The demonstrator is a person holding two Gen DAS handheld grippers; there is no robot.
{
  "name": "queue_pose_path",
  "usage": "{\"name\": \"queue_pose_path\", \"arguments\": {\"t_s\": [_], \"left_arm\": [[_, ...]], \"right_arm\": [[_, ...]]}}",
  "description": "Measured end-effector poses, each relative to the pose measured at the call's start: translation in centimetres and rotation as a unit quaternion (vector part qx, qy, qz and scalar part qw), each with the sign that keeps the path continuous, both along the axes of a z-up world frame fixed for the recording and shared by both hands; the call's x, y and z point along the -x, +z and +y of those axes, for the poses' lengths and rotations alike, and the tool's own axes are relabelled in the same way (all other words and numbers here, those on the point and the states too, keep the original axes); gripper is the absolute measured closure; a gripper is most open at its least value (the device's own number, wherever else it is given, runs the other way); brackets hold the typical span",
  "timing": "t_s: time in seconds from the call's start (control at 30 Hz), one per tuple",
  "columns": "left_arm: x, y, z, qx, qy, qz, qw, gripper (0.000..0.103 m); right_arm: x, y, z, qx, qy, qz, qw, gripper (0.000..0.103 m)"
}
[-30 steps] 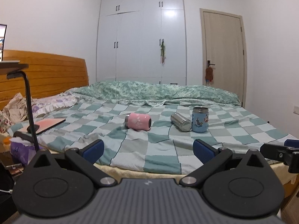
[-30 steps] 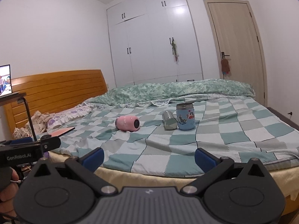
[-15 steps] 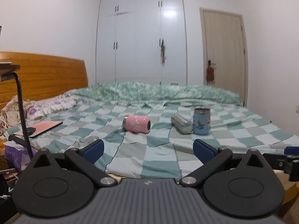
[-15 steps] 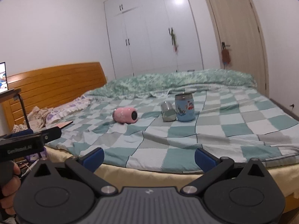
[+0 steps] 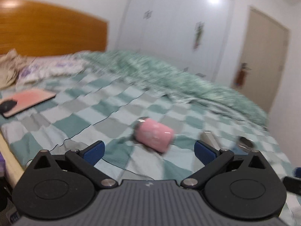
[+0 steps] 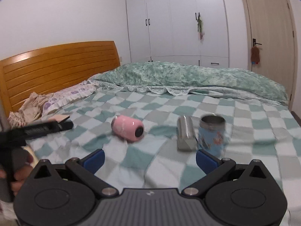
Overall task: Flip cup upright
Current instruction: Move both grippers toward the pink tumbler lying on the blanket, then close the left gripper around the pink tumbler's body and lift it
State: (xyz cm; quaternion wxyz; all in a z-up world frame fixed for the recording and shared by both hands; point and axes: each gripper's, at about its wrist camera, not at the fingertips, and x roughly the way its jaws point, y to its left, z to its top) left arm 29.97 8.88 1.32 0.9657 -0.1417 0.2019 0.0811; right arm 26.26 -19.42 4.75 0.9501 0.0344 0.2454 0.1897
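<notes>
A pink cup (image 5: 153,139) lies on its side on the checked bedspread (image 5: 79,120); it also shows in the right wrist view (image 6: 128,130). A steel cup (image 6: 185,133) lies on its side beside an upright blue printed cup (image 6: 212,134). In the blurred left wrist view the steel cup (image 5: 209,138) and the blue cup's rim (image 5: 245,143) sit partly behind the right finger. My left gripper (image 5: 149,152) is open and empty, just short of the pink cup. My right gripper (image 6: 150,159) is open and empty, short of the cups.
A pink pad with a black mouse (image 5: 26,101) lies at the bed's left edge. Crumpled green bedding (image 6: 188,75) runs across the far side. A wooden headboard (image 6: 56,66) stands on the left, with wardrobes and a door behind.
Both grippers have moved forward over the bed toward the cups. The left one has swung toward the pink cup, its view blurred by motion. Both stay open.
</notes>
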Motion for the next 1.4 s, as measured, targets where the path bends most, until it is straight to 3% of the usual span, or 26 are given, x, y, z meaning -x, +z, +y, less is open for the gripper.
{"name": "queue_pose_path", "arguments": {"t_s": [0.13, 0.23, 0.4, 0.5, 0.6, 0.77, 0.9, 0.93, 1.03, 1.2, 1.3, 1.4], "left_arm": [[-7.0, -2.3, 2.5, 0.027, 0.026, 0.014, 0.9992, 0.0], [-12.1, -4.6, 2.9, 0.038, 0.02, 0.054, 0.9976, 0.0], [-17.3, -7.2, 4.4, 0.16, 0.022, 0.095, 0.9823, 0.0], [-20.5, -7.8, 4.7, 0.165, 0.033, 0.105, 0.9802, 0.0], [-23.1, -8.9, 5.1, 0.182, 0.075, 0.11, 0.9742, 0.0], [-26.4, -11.2, 4.9, 0.218, 0.07, 0.115, 0.9664, 0.0], [-27.4, -12.1, 4.2, 0.17, 0.032, 0.081, 0.9816, 0.0], [-27.6, -12.5, 4.5, 0.182, 0.028, 0.078, 0.9797, 0.0], [-29.1, -13.9, 5.4, 0.251, 0.006, 0.098, 0.9629, 0.0], [-29.1, -12.9, 3.2, 0.191, 0.0, 0.096, 0.9768, 0.003], [-29.1, -12.6, 1.5, 0.161, -0.011, 0.097, 0.9821, 0.004], [-28.2, -12.1, -0.8, 0.1, -0.034, 0.085, 0.9908, 0.005]], "right_arm": [[-7.5, 0.6, 2.5, -0.017, 0.036, 0.042, 0.998, 0.0], [-13.3, 0.3, 5.4, 0.022, 0.034, 0.052, 0.998, 0.0], [-21.2, -0.8, 8.3, 0.047, 0.061, 0.102, 0.992, 0.0], [-25.3, -1.9, 8.6, 0.043, 0.062, 0.119, 0.99, 0.0], [-28.5, -3.1, 8.3, 0.032, 0.061, 0.129, 0.989, 0.0], [-33.3, -5.4, 8.7, 0.034, 0.115, 0.138, 0.983, 0.0], [-36.0, -7.2, 8.6, 0.032, 0.155, 0.126, 0.979, 0.0], [-36.5, -7.6, 8.5, 0.028, 0.163, 0.13, 0.978, 0.0], [-37.8, -8.8, 8.3, 0.023, 0.206, 0.147, 0.967, 0.0], [-38.0, -9.8, 6.0, -0.01, 0.277, 0.149, 0.949, 0.0], [-38.0, -10.1, 3.1, -0.023, 0.27, 0.141, 0.952, 0.0], [-38.0, -10.8, 0.1, -0.029, 0.248, 0.141, 0.958, 0.0]]}}
